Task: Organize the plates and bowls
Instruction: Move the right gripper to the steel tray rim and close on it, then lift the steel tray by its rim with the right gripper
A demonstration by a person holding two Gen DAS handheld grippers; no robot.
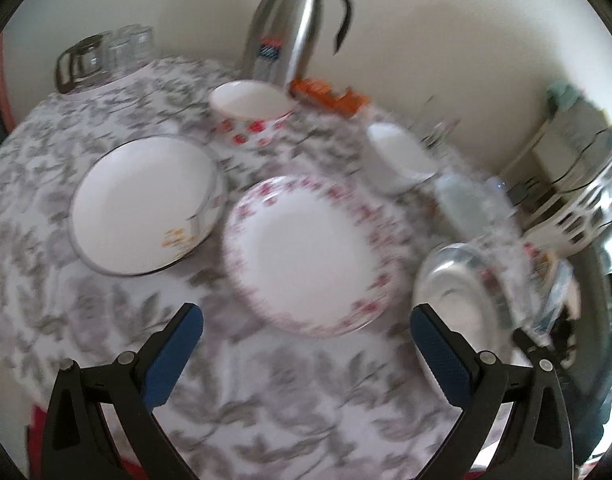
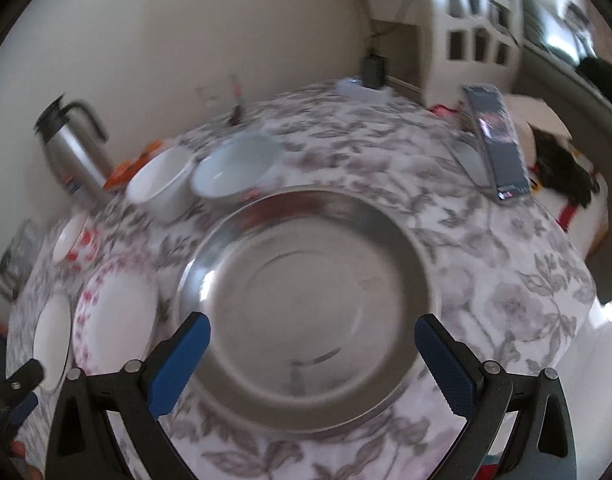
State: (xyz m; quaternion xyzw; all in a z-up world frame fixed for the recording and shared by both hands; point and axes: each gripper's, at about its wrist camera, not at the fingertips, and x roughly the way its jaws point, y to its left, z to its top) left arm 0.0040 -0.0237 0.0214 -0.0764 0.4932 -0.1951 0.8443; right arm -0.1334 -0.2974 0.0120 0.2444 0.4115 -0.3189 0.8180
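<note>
Right wrist: steel plate [image 2: 306,304] between spread jaws (untouched).

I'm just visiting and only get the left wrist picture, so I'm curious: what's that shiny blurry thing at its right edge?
Observer: A round steel plate, empty, lying flat on the flowered tablecloth; the right gripper hangs open over it.
Operator: Anything beyond it?
Observer: A dark flat box lies near the table's far right edge.
Operator: That white bowl by the bottle, is it alone?
Observer: No, a pale bluish bowl sits right beside the white bowl.
</note>
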